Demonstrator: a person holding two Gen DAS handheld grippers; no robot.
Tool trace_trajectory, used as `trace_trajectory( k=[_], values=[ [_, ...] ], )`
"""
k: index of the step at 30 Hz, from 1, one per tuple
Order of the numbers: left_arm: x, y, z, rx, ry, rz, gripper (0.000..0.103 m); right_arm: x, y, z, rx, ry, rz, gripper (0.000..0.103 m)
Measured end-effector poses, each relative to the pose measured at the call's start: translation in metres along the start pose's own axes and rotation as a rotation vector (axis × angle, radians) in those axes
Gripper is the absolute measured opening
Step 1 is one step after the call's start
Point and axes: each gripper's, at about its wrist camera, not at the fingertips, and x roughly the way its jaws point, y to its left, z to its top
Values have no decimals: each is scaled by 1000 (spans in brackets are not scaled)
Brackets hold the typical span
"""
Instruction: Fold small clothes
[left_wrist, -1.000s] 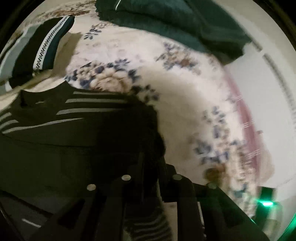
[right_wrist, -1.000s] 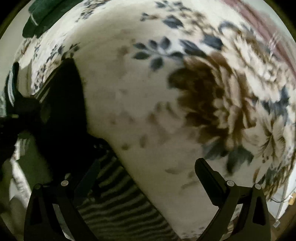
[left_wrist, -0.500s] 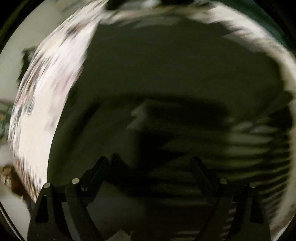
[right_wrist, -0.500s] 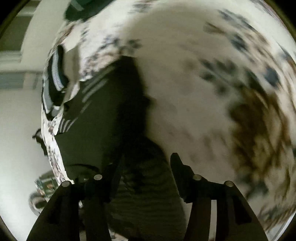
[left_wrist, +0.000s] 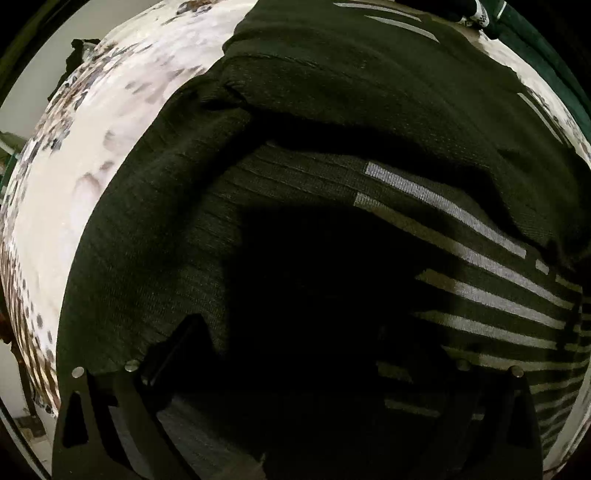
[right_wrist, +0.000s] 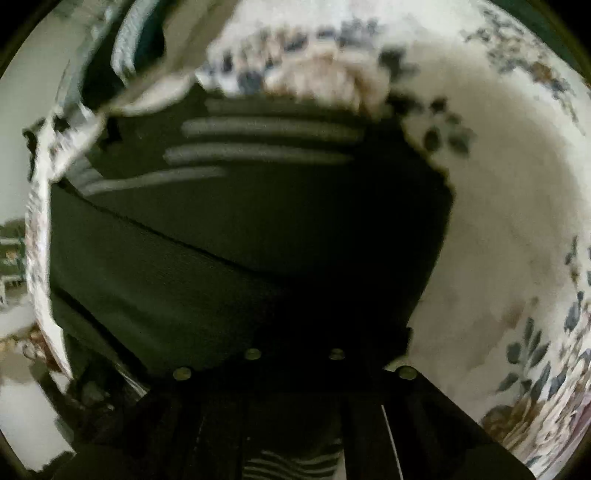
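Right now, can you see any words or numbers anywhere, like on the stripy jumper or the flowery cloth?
None: no words, labels or numbers can be read.
Dark striped garment: only pale stripes, no print.
Floral cloth: flowers and leaves only.
Folded clothes at the top edge: a small white patterned trim, too small and blurred to tell if it is lettering.

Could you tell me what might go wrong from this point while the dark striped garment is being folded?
The right tool has just closed at the dark striped garment's near edge, but blur and shadow hide how much cloth it holds; a thin pinch could slip. The left tool has just opened wide over the bunched, overlapping layers, so it may catch several layers, or leave wrinkles in the fold.
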Motion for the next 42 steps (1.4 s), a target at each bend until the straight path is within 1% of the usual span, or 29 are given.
trace_trajectory(
  k=[3, 4, 5, 6, 7, 8, 9, 10, 11, 13, 14, 17, 19, 20, 21, 23, 24, 26, 28, 30, 34, 35, 36, 37, 38, 39, 41, 42],
  values=[
    [-6, 2, 6, -6, 17, -18, 103, -42, -8, 4, 68, -152, 28, 6],
    [-8, 5, 7, -9, 16, -18, 103, -49, -13, 6, 87, -185, 23, 6],
    [-12, 7, 9, -13, 14, -15, 103, -49, -17, 11, 93, -191, 13, 7],
    [-18, 10, 11, -22, 9, -6, 103, -42, -22, 16, 102, -158, 10, 10],
    [-21, 22, 16, -31, 3, 2, 103, -31, -31, 19, 139, -85, 18, 12],
    [-27, 27, 19, -42, -6, 13, 103, -24, -38, 20, 180, -44, 18, 12],
    [-36, 34, 25, -62, -24, 11, 103, -24, -50, 13, 235, -35, 34, 12],
    [-43, 40, 30, -76, -42, 7, 103, -26, -56, 5, 263, -47, 53, 16],
    [-51, 47, 39, -93, -69, 13, 103, -27, -59, -1, 278, -53, 64, 27],
    [-61, 59, 58, -122, -113, 29, 103, -35, -67, -19, 331, -80, 102, 40],
    [-66, 67, 74, -148, -142, 29, 103, -37, -68, -27, 352, -91, 124, 40],
    [-62, 78, 111, -205, -176, 4, 103, -31, -69, -53, 425, -93, 213, 40],
    [-45, 72, 145, -213, -161, -24, 103, -21, -63, -62, 460, -86, 243, 40],
    [-37, 60, 148, -201, -149, -17, 103, -16, -60, -65, 473, -85, 243, 40],
    [-22, 53, 154, -171, -115, 18, 103, -12, -60, -71, 496, -82, 248, 40],
    [-2, 42, 146, -121, -75, 61, 103, -8, -63, -80, 550, -84, 271, 40],
    [2, 42, 142, -105, -70, 62, 103, -7, -67, -86, 584, -90, 286, 40],
    [2, 45, 128, -99, -85, 48, 103, -7, -75, -97, 654, -105, 308, 40],
    [2, 51, 119, -125, -92, 19, 103, -9, -83, -106, 704, -128, 327, 40],
    [2, 55, 118, -155, -83, -3, 103, -8, -86, -104, 721, -147, 334, 40],
    [6, 48, 121, -135, -83, 14, 103, 5, -92, -87, 765, -142, 323, 40],
    [6, 46, 122, -124, -86, 19, 103, 8, -92, -83, 775, -156, 324, 37],
    [6, 45, 122, -117, -85, 18, 103, 7, -91, -81, 780, -173, 307, 25],
    [6, 46, 123, -115, -84, 16, 103, 5, -90, -80, 779, -185, 283, 0],
    [4, 47, 123, -115, -81, 11, 103, 1, -87, -79, 761, -193, 263, 0],
    [1, 47, 124, -117, -77, 8, 103, -6, -79, -78, 713, -181, 214, 0],
    [-9, 53, 125, -120, -94, 7, 103, -8, -73, -79, 650, -111, 113, 0],
    [-16, 58, 125, -125, -107, 0, 103, -10, -71, -83, 627, -64, 90, 0]
  ],
)
